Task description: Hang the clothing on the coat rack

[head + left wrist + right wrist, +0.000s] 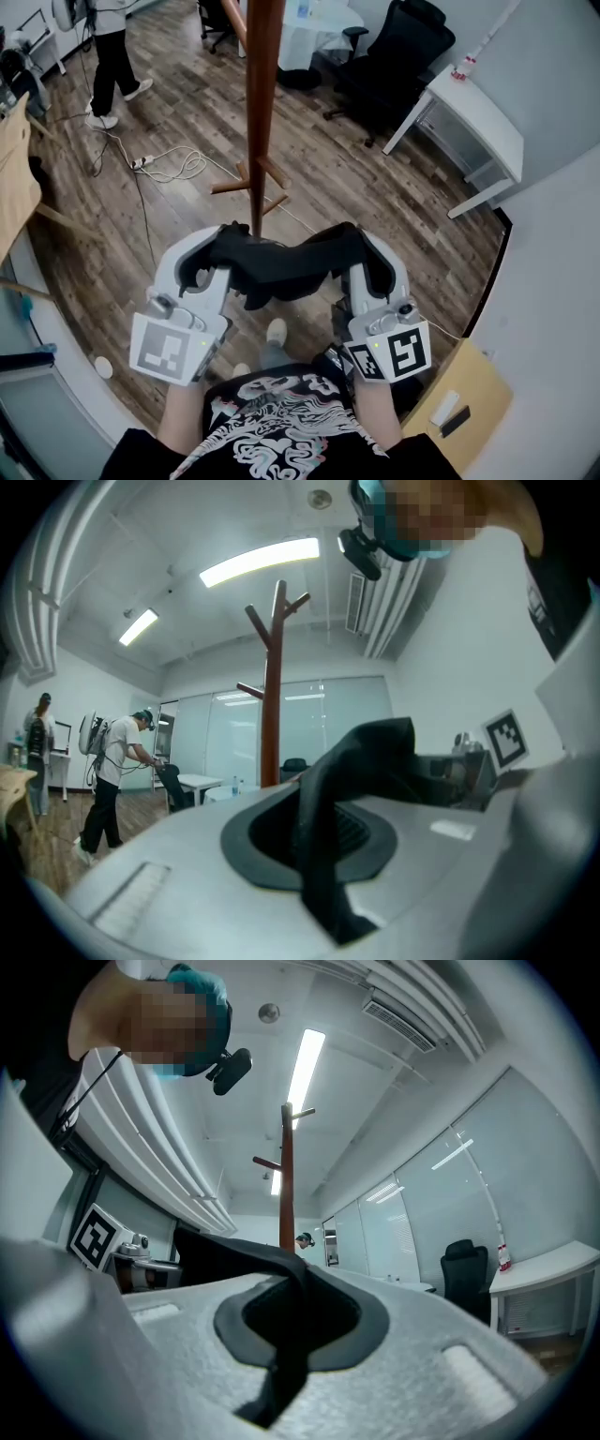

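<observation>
A black garment (281,265) stretches between my two grippers, low in the head view and just in front of the coat rack's base (251,184). The brown wooden coat rack (263,84) rises straight ahead. My left gripper (208,255) is shut on the garment's left end, my right gripper (364,253) on its right end. In the left gripper view the black cloth (361,761) runs out of the pinched left gripper (319,841), with the rack's forked top (273,667) above. In the right gripper view the cloth (234,1251) leaves the right gripper (286,1330) below the rack (286,1176).
A person in a white shirt (111,47) stands at the back left near loose cables (169,164) on the wood floor. A black office chair (398,56) and a white desk (478,122) are at the back right. A wooden table edge (14,169) lies at left.
</observation>
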`<action>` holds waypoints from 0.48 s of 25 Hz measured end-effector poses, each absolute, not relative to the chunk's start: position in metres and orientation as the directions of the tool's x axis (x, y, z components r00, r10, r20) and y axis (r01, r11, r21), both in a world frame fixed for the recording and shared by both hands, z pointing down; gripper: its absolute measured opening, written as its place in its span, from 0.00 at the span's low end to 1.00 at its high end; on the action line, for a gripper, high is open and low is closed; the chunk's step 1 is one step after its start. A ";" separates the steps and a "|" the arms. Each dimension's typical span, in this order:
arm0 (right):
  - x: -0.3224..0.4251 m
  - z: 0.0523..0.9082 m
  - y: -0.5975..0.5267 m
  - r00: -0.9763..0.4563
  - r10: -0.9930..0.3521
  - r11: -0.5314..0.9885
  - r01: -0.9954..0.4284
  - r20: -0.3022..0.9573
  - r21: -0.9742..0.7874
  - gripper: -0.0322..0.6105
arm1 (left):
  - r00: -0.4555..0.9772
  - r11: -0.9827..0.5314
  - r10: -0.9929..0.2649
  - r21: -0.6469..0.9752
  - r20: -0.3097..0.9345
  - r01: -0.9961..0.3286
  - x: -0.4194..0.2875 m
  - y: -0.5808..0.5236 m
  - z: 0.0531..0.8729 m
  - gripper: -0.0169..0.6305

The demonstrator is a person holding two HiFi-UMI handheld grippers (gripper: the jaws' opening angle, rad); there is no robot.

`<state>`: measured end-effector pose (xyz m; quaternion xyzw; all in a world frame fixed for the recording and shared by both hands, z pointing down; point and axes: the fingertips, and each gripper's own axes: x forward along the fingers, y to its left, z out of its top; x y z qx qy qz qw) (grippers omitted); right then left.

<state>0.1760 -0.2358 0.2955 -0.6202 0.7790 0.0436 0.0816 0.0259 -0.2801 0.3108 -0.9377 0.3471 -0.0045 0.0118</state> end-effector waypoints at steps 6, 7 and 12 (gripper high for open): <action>0.184 0.298 -0.243 -0.266 -0.941 0.279 -0.960 -0.212 -0.036 0.07 | 0.724 -0.724 -0.690 -0.016 -0.012 -0.690 0.035 -0.281 0.312 0.05; 0.187 0.296 -0.248 -0.276 -0.938 0.290 -0.956 -0.211 -0.040 0.06 | 0.715 -0.715 -0.699 -0.019 -0.013 -0.699 0.037 -0.285 0.308 0.05; 0.192 0.287 -0.262 -0.327 -0.917 0.343 -0.939 -0.227 -0.032 0.07 | 0.666 -0.661 -0.746 -0.100 -0.024 -0.744 0.033 -0.295 0.298 0.05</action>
